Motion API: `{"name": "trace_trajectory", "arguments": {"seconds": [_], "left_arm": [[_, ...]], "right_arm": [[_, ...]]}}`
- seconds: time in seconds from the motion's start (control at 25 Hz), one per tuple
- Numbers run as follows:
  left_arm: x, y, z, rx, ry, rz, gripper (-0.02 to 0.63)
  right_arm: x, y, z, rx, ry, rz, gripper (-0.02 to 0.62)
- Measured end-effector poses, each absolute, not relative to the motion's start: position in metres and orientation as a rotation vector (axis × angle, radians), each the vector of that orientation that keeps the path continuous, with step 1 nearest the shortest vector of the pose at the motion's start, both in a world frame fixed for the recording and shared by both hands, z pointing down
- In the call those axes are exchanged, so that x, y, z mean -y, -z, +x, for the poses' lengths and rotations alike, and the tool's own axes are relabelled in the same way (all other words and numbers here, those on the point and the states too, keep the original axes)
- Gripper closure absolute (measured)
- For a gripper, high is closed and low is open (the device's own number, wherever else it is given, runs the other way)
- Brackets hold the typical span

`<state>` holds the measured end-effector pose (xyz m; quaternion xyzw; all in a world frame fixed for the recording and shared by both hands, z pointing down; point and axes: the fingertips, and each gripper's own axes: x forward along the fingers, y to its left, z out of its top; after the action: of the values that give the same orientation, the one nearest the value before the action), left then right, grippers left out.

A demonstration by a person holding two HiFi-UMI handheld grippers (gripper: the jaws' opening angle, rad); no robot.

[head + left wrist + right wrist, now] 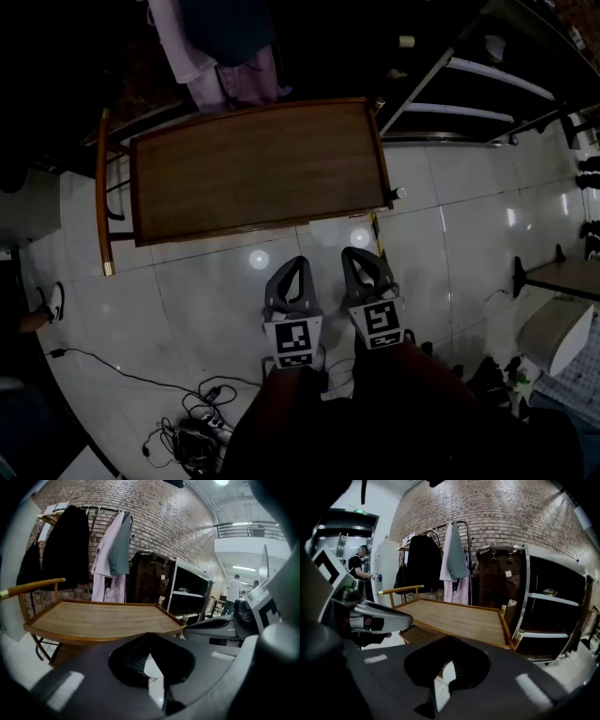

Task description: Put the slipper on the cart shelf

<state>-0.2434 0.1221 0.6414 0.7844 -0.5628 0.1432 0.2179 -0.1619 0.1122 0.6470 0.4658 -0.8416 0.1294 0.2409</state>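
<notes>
The wooden cart stands on the white tiled floor ahead of me, its top shelf bare. The same shelf shows in the left gripper view and the right gripper view. No slipper shows in any view. My left gripper and right gripper hang side by side just short of the cart's near edge, both shut with nothing between the jaws. The left gripper and the right gripper point over the shelf's near rim.
A coat rack with hanging clothes stands behind the cart. A black shelf unit is at the right. Cables and a power strip lie on the floor at lower left. A table and a white bin sit at the right.
</notes>
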Motion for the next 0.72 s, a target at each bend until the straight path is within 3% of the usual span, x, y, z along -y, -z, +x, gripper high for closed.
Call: {"name": "trace_trajectory", "arguments": {"seconds": [0.32, 0.72], "left_arm": [[-0.089, -0.691, -0.254, 1.609, -0.368, 2.108, 0.591], [-0.088, -0.721, -0.25, 1.633, -0.427, 2.062, 0.59]], "right_arm": [[-0.083, -0.719, -0.146, 2.246, -0.475, 1.27, 0.585], [-0.084, -0.803, -0.13, 2.151, -0.851, 1.223, 0.387]]}}
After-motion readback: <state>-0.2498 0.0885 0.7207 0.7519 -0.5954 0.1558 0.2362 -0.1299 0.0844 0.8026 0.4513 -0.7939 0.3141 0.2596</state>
